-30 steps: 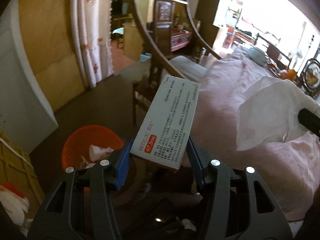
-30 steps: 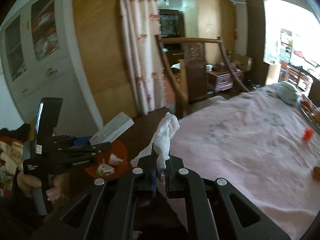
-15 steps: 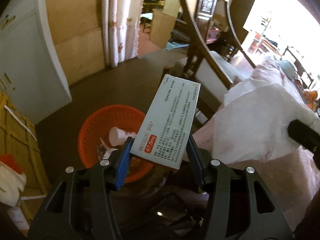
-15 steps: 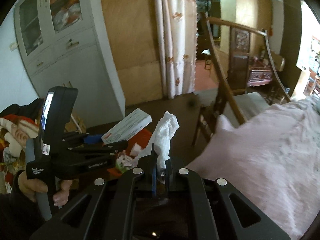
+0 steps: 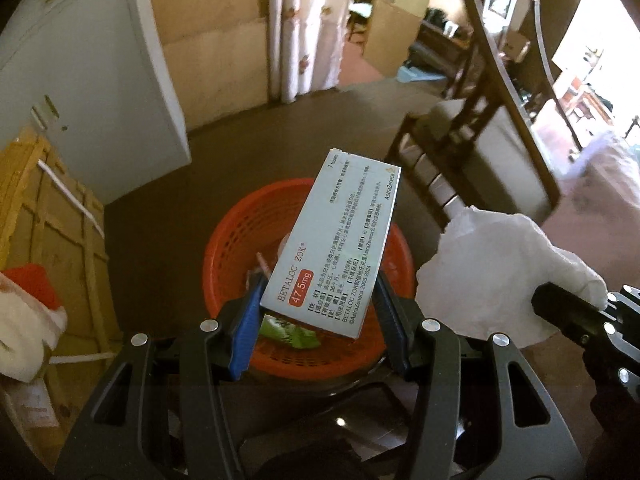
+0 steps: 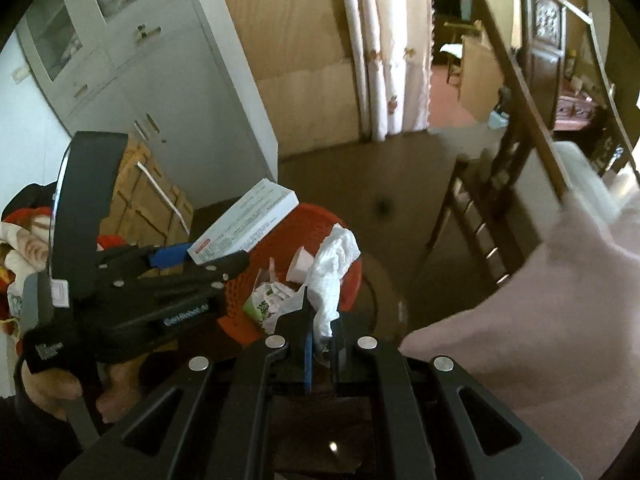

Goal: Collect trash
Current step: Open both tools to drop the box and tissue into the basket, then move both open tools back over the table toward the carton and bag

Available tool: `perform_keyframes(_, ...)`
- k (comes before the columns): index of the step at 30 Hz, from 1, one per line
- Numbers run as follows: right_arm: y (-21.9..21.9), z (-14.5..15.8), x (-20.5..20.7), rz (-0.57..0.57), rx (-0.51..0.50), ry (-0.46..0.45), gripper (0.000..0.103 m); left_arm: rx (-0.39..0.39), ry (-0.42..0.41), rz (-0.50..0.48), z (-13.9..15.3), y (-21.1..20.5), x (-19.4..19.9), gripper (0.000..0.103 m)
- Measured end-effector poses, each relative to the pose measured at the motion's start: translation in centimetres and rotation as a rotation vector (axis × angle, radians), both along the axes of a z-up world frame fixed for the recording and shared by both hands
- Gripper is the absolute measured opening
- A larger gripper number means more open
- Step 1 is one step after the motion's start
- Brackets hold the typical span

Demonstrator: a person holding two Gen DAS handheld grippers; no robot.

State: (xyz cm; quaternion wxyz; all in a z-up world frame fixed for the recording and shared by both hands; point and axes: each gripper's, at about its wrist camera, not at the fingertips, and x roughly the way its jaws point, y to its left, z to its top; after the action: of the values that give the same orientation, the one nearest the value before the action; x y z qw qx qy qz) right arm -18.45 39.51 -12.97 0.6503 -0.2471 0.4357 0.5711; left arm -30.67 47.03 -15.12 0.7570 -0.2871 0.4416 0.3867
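both grippers have swung off the bed toward the floor, and the orange basket (image 5: 236, 240) now sits right under them. on the left, the left gripper (image 5: 316, 312) pinches the white medicine box (image 5: 332, 248) by its lower end, tilted above the basket. to the right, the right gripper (image 6: 320, 336) is clamped on a crumpled white tissue (image 6: 332, 272) over the basket's near edge, with scraps inside.

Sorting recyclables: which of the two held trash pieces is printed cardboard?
The Betaloc Zok medicine box in the left gripper; the right gripper pinches a plain crumpled white tissue.
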Motion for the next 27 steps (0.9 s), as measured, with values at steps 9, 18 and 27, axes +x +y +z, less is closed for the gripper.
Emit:
perform_keyframes(9, 4.4, -4.8, -0.9, 0.064, -0.065, 0.086, 0.007, -0.112, 0.094, 0.084, -5.1, 3.2, -0.6, 0.053)
perform_keyframes(18, 6.1, -8.7, -1.3, 0.072, -0.125, 0.145, 0.01, -0.157, 0.13, 0.124, -7.0, 4.1, -0.8, 0.053)
perform_keyframes(27, 5.2, -10.0, 0.2, 0.025, -0.14, 0.165, 0.046, -0.18, 0.12, 0.149, -6.4, 4.4, -0.9, 0.082)
